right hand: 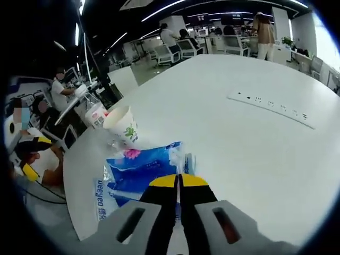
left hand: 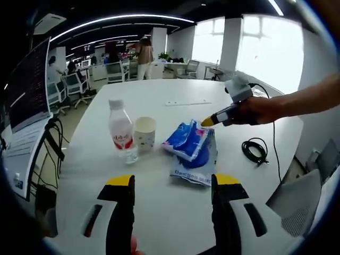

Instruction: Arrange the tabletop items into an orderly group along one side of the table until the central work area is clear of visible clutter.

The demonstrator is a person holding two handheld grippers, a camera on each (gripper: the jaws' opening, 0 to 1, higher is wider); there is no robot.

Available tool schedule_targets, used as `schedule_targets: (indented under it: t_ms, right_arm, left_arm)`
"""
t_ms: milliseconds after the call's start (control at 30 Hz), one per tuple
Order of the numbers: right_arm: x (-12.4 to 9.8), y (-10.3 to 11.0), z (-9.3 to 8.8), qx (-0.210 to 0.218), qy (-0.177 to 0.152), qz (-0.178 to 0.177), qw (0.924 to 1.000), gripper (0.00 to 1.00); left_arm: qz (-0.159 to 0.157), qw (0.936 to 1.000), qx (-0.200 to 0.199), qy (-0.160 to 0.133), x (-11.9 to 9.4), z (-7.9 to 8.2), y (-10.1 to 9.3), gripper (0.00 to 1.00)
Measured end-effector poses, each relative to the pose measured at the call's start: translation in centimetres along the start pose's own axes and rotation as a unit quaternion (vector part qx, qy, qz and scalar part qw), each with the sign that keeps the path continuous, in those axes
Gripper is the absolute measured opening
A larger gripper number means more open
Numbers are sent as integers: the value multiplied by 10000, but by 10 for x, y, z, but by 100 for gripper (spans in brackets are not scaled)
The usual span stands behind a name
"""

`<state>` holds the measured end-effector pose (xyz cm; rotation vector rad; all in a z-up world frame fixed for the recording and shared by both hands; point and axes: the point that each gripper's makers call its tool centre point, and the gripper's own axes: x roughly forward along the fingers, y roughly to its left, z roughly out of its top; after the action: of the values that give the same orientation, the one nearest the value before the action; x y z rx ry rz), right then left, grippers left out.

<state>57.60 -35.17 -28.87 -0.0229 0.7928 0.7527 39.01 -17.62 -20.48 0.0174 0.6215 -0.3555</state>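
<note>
A clear water bottle (left hand: 121, 133) with a red label stands on the white table (left hand: 159, 212), with a paper cup (left hand: 144, 133) right beside it. To their right lies a blue plastic packet (left hand: 191, 147) with white lettering. My right gripper (left hand: 206, 121), held by a hand, reaches in from the right and pinches the packet's far corner. In the right gripper view the right gripper (right hand: 179, 180) is shut on the blue packet (right hand: 141, 170), with the cup (right hand: 123, 126) and bottle (right hand: 95, 114) beyond on the left. My left gripper (left hand: 173, 180) hangs open over the table, short of the packet.
A coiled black cable (left hand: 256, 150) lies on the table to the right of the packet. A white power strip (left hand: 187, 102) sits farther back (right hand: 271, 106). A monitor (left hand: 29, 85) stands at the left edge. Office chairs and people are beyond the table.
</note>
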Motion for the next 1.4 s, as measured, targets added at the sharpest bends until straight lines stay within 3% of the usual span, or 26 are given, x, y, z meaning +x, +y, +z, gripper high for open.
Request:
schedule_targets:
  t_ms: [433,800,1400]
  right_arm:
    - [-43,-44,-3,284,-247,-381,9986,0]
    - [-100,-63,-5,594,-520,-785,9938,0]
    - [-164,-119,-27,1322,-902,-1386,9773,0]
  left_arm:
    - [-172,9998,140,26,6,1,-11,58]
    - [-259,9995,180,-36,11,7,-19,58]
    - [-378,9989,286,-33,18,12,-31,58]
